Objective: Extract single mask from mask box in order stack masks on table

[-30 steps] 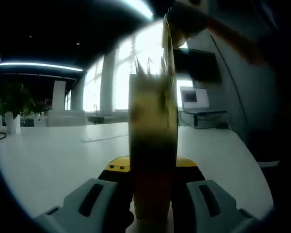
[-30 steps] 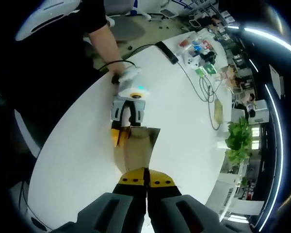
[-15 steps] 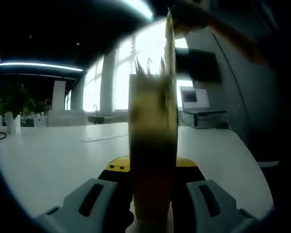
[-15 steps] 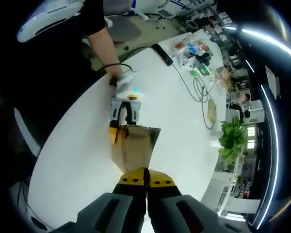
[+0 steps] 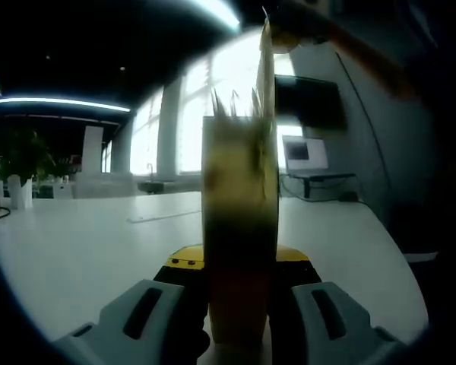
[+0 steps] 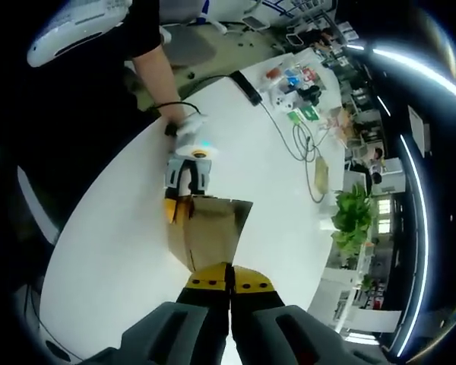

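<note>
Right gripper view: mask (image 6: pixel 207 232) drawn slightly higher from mask box (image 5: pixel 239 228).

We are in an open-plan office. A long white worktop (image 6: pixel 129 251) fills the foreground, with a power strip (image 6: pixel 245 87) and cables at its far end. Past it we see a potted plant (image 6: pixel 352 220), more desks and ceiling light strips (image 6: pixel 422 160). Tall bright windows (image 5: pixel 184 122), a monitor (image 5: pixel 304 153) and a wall screen (image 5: pixel 308 100) line the other side.
</note>
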A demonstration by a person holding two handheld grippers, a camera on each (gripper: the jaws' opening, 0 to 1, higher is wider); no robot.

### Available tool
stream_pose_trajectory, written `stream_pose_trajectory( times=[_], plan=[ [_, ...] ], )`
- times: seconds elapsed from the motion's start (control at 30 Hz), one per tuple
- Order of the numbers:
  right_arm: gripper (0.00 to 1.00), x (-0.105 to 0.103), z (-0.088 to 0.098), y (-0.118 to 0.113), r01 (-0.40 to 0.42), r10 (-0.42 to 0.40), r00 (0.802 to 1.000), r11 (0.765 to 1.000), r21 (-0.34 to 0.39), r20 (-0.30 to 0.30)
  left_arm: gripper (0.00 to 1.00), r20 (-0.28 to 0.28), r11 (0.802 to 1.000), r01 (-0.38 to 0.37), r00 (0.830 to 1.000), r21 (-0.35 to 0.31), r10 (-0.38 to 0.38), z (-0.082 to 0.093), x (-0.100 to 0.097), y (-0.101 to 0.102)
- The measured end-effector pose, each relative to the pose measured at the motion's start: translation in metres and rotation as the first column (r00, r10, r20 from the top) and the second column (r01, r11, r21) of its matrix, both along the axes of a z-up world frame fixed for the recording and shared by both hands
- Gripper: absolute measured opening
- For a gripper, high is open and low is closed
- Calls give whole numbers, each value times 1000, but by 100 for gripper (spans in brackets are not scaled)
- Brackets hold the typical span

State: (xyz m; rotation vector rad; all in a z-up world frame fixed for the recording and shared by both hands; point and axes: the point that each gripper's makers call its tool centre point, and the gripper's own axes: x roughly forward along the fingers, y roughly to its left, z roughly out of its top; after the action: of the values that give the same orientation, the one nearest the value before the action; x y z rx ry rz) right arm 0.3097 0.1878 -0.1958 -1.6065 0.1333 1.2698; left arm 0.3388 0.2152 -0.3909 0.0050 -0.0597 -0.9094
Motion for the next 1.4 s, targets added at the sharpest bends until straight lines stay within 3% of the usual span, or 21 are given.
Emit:
stream_pose_trajectory(
  times=[0.83,1.4],
  plan=[
    [0,-4,30,-8,16,-19,999,998,61,50,20,5,1000,-21,1000,7,21,0,3,4],
    [0,0,62,-32,79,-92,990,990,120,109,20,2,1000,-19,1000,6,19,-1,3,4]
  ],
)
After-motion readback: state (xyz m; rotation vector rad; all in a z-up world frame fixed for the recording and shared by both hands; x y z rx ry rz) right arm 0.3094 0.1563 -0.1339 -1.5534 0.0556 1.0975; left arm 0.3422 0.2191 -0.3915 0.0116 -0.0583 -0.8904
